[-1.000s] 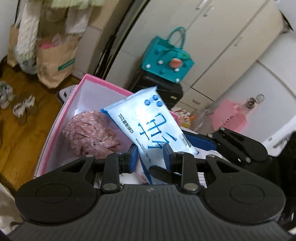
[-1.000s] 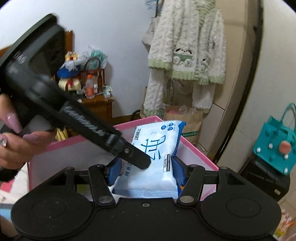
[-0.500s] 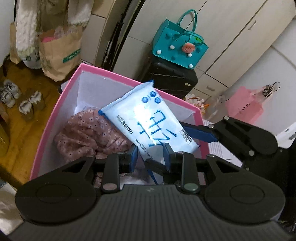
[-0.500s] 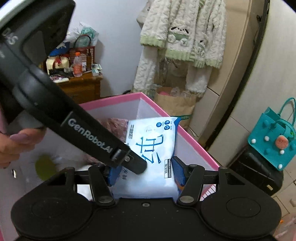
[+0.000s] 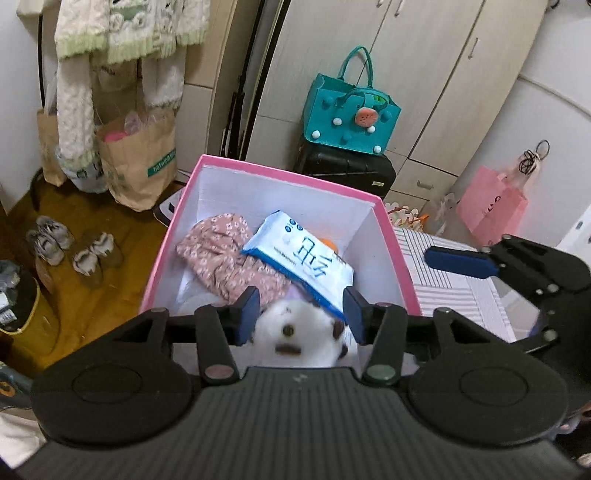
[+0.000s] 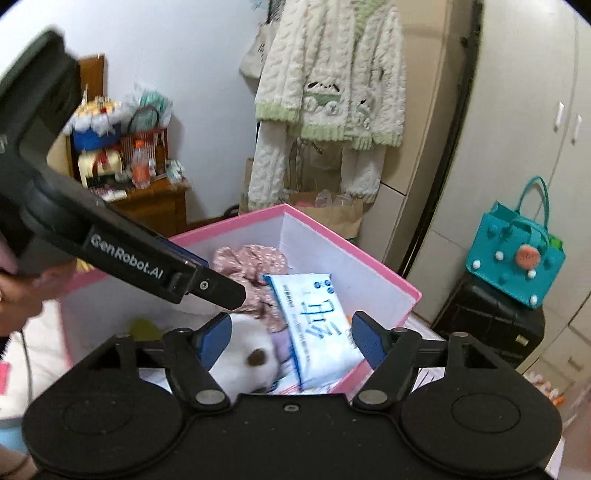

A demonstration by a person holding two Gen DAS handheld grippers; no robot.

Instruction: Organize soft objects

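A pink box with white inner walls holds a blue-and-white wipes pack, a pink floral cloth and a white plush toy. The pack lies loose on the cloth and the toy. My left gripper is open and empty above the box's near side. My right gripper is open and empty above the box, with the pack, the plush and the cloth below it. The right gripper also shows at the right edge of the left wrist view.
A teal bag sits on a black suitcase behind the box. Paper bags and hanging knitwear stand at the left, shoes on the wooden floor. A striped surface lies right of the box.
Both grippers opened and let go of the wipes pack, which dropped into the box. Both grippers pulled back and up, and the plush toy came into view.
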